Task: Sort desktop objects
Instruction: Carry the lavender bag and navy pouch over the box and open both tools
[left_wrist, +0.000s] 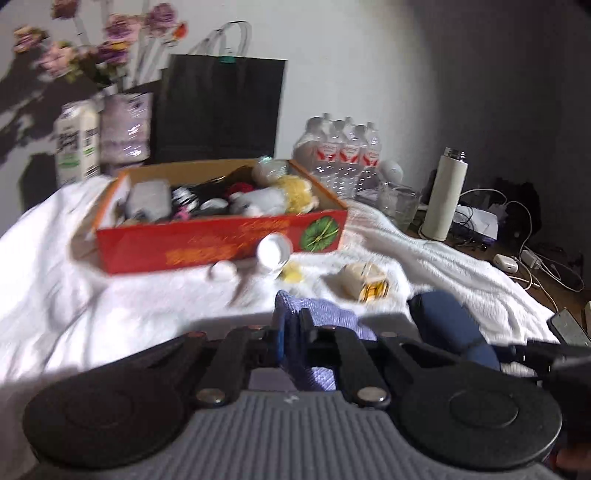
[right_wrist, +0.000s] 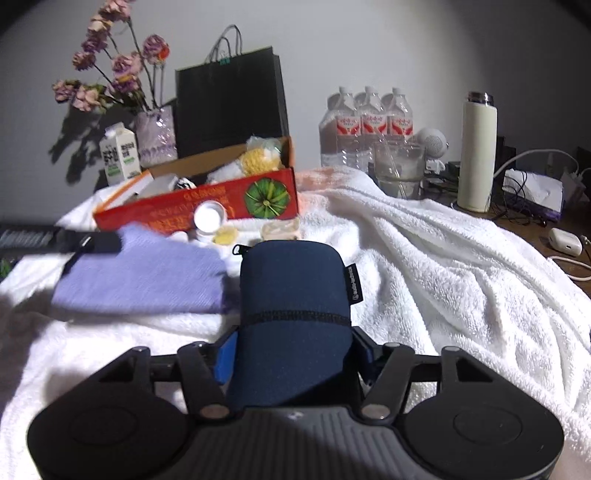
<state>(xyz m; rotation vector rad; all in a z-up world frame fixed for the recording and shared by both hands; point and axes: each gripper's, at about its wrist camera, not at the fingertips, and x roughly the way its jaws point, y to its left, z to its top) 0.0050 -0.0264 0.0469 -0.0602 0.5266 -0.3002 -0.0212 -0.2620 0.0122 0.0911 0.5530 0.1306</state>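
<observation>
Your left hand-held gripper (left_wrist: 291, 332) is pinched closed on the purple cloth (left_wrist: 325, 317), which sticks out ahead of its jaws above the white towel (left_wrist: 110, 314). Your right hand-held gripper (right_wrist: 291, 350) clamps the blue pouch (right_wrist: 291, 295), just beside the cloth, near the red box (right_wrist: 236, 203).

Your left claw (left_wrist: 291, 339) and right claw (right_wrist: 291, 354) are showing black linkage arms, silver pivot screws, blue finger pads, round black discs and ribbed grey housings.
</observation>
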